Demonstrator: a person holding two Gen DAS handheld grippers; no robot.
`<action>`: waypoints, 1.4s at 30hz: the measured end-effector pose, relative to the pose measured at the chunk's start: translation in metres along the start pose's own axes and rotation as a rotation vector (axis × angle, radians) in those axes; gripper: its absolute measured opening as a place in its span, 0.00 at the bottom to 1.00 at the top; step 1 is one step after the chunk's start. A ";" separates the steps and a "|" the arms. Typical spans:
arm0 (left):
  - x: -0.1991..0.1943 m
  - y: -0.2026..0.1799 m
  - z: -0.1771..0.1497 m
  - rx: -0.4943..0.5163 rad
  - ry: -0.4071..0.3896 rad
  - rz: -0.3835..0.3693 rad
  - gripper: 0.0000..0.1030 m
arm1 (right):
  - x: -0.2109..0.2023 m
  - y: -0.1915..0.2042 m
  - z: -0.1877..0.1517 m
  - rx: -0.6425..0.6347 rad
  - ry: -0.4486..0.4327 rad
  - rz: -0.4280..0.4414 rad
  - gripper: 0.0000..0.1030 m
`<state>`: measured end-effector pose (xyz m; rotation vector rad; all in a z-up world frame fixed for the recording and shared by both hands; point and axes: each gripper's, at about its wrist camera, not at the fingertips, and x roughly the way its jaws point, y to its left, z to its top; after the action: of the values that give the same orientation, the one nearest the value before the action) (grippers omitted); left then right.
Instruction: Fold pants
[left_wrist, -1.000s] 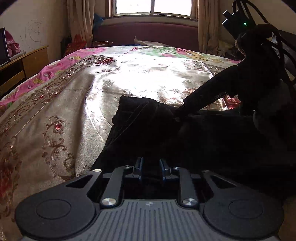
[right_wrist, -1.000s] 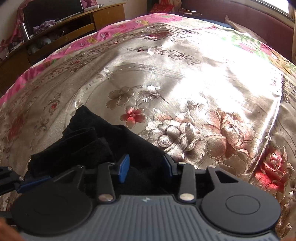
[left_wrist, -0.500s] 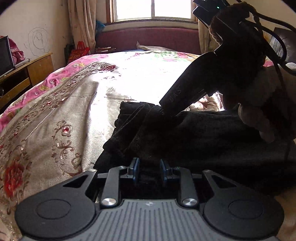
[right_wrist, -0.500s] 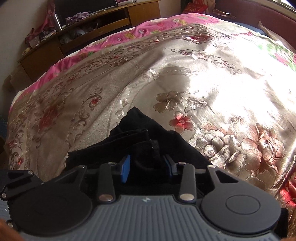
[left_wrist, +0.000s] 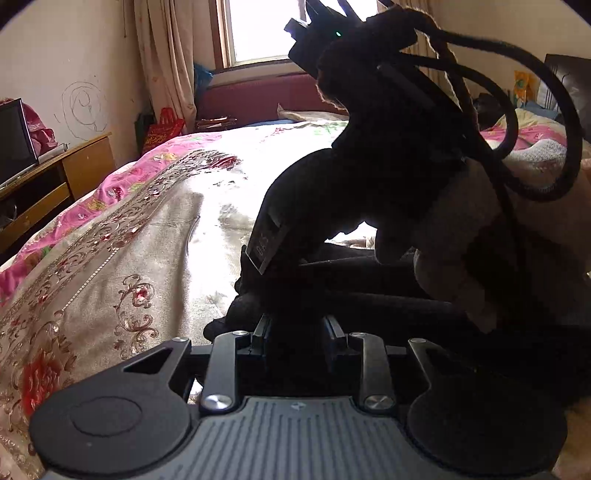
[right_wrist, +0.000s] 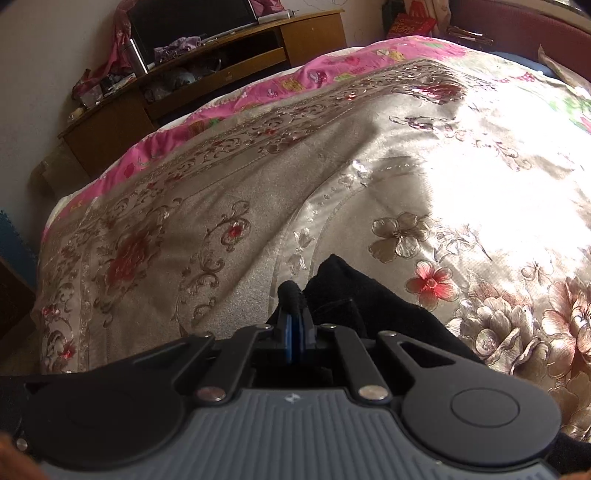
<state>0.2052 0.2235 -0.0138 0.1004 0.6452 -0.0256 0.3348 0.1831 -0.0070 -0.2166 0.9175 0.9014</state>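
Right hand-held gripper (right_wrist: 294, 325) now clamped on pants (right_wrist: 343, 295) fold (black), left hand-held gripper (left_wrist: 297, 330) parted, pants between.

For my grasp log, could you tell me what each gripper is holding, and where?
The right gripper pinches a fold at the black pants' edge. The left gripper is open around the fabric, not clamped.

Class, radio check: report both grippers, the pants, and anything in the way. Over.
Right gripper shut on a fold of the black pants. Left gripper open, pants between its fingers. Pants bunched on the bedspread. Right gripper's body blocks the left view.
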 end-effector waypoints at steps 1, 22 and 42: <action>0.008 -0.001 -0.002 0.011 0.033 -0.005 0.42 | 0.001 -0.001 -0.001 0.002 0.003 -0.008 0.06; 0.022 -0.026 0.013 0.152 0.086 -0.032 0.45 | -0.179 -0.135 -0.196 0.551 -0.061 -0.406 0.11; 0.005 -0.074 0.022 0.281 0.118 -0.177 0.49 | -0.224 -0.155 -0.284 0.960 -0.215 -0.183 0.37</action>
<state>0.2187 0.1472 -0.0056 0.3178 0.7647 -0.2833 0.2190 -0.1914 -0.0411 0.6023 1.0137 0.2382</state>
